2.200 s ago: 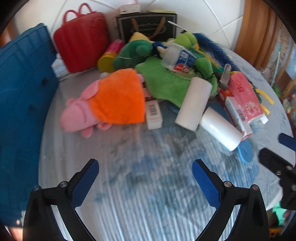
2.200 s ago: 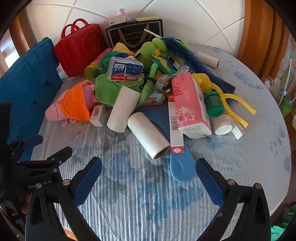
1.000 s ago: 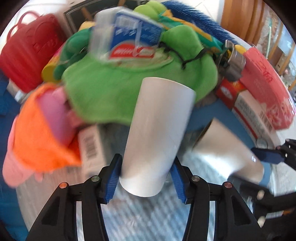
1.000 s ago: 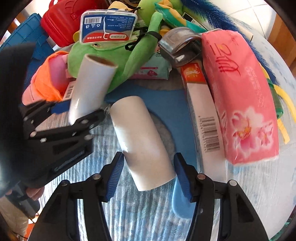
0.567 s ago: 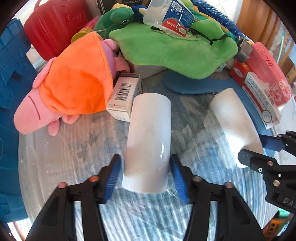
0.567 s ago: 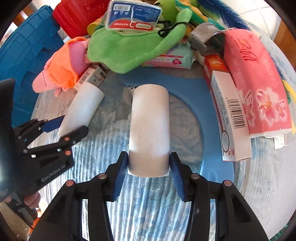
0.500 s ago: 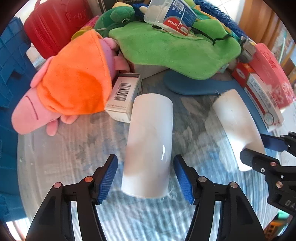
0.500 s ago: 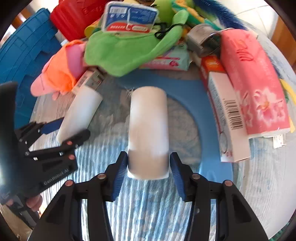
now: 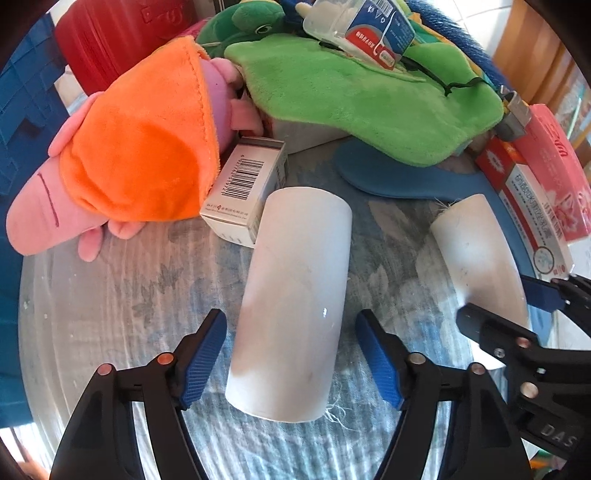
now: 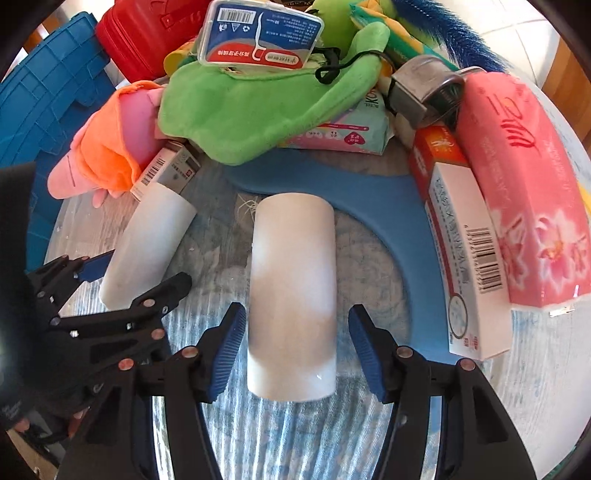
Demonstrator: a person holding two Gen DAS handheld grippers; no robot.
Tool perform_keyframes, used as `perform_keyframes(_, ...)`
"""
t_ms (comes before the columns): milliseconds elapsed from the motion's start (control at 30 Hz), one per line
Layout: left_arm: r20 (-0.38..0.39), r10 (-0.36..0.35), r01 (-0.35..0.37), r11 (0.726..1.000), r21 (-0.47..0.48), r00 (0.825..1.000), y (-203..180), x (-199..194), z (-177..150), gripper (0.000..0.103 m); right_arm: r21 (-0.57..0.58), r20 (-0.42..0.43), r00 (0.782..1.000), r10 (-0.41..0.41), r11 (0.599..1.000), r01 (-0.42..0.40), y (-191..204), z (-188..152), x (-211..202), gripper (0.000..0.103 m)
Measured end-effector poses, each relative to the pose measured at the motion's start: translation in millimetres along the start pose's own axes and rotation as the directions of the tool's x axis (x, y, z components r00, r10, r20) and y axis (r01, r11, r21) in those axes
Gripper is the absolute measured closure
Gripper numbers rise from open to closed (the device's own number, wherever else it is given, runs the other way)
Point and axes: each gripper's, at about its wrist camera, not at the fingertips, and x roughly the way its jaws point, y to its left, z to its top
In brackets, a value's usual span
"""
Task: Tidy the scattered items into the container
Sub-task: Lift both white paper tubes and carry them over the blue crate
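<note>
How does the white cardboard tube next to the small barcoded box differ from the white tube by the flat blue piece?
The tube by the barcoded box touches it at its far end; the other tube's far end meets the flat blue piece. In the right wrist view the first lies slanted, the other straight. Both are white, lying on their sides.

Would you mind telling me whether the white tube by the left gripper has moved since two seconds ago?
Yes. The white tube leaned against the green plush then; now it lies flat, nearer, beside the barcoded box.

White tiled floor [image 10: 524,33], wooden furniture [image 9: 532,55], daylight
</note>
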Motion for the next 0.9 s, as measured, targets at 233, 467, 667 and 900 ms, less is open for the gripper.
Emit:
perform_keyframes(233,0.013,0.033,-0.033,0.999,0.002,0.999,-15,-9,8,0.055,0.003,0.008,1.000,-0.014,1.000,0.014,2,-5,-3,0.058)
perform_keyframes(467,0.078,0.036,-0.036,0.999,-0.004,0.996,-23,-51,23,0.058,0.004,0.061,0.998,-0.021,1.000,0.020,1,-9,-34,0.058)
perform_keyframes(667,0.189,0.072,-0.064,0.997,-0.050,0.979,-46,-131,-19,0.058,-0.050,0.164,0.986,-0.003,0.999,0.011,2,-7,-93,0.058)
perform_keyframes(900,0.361,0.169,-0.125,0.982,-0.143,0.917,59,-194,-9,0.058,-0.169,0.306,0.951,0.053,0.986,0.000,90,35,-121,0.058)
